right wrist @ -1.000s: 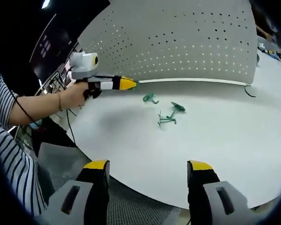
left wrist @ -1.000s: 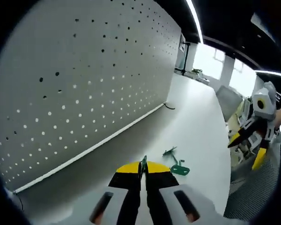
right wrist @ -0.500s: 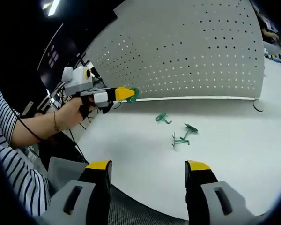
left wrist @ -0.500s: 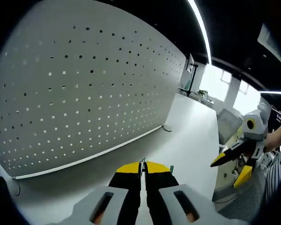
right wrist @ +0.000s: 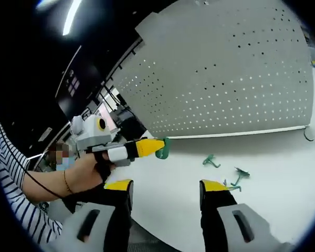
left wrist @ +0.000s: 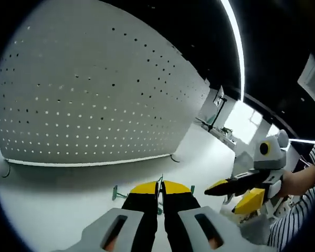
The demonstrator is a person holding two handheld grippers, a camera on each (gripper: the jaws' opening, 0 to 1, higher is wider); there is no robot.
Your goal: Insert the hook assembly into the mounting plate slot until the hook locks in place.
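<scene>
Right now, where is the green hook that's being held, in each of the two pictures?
Left gripper view: the green hook is a thin sliver at bottom centre, pinched by the left gripper.
Right gripper view: left of centre, curling from that gripper's yellow tip.
Shared landmark: the white pegboard standing behind it.

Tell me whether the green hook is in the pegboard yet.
Not in. The left hand-held gripper holds the green hook in the air, clear of the pegboard.

Striped sleeves, yellow-tipped tools
Each hand-held gripper (right wrist: 165, 191) has grey bodies, black jaws capped yellow; the sleeve (right wrist: 16, 210) is navy-and-white striped, with a thin wrist bracelet (right wrist: 66, 182).
</scene>
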